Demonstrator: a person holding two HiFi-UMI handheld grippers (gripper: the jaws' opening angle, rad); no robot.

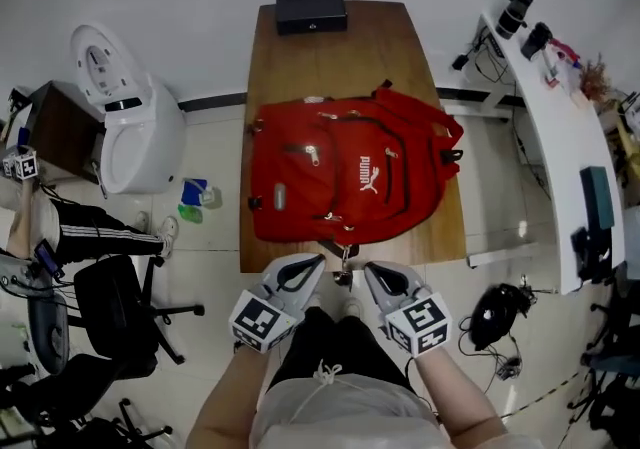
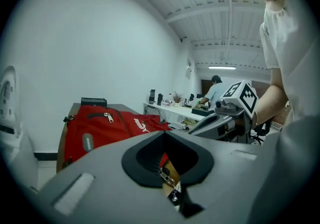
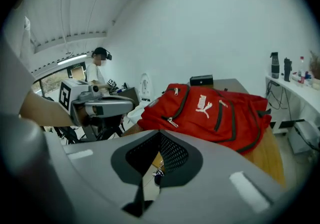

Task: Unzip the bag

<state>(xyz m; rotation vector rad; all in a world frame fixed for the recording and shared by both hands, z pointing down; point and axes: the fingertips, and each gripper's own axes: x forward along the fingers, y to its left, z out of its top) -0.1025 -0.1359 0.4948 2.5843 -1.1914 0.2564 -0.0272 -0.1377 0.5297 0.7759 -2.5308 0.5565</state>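
Head view, red bag (image 1: 300, 192), white PUMA logo (image 1: 369, 178), wooden table (image 1: 300, 62)

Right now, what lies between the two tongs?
A small metal zipper pull at the near edge of the red fabric backpack, seen in the head view.

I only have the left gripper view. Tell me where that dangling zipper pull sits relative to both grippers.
Observer: In the head view, the zipper pull hangs at the near edge of the table, between the left gripper and the right gripper, and touches neither.
Operator: Give me the right gripper's jaws.
Observer: The right gripper view shows them together with nothing between them. The pull is visible beyond them.
Operator: Check the floor on my left.
Observer: A black office chair stands left of the table, apart from it.
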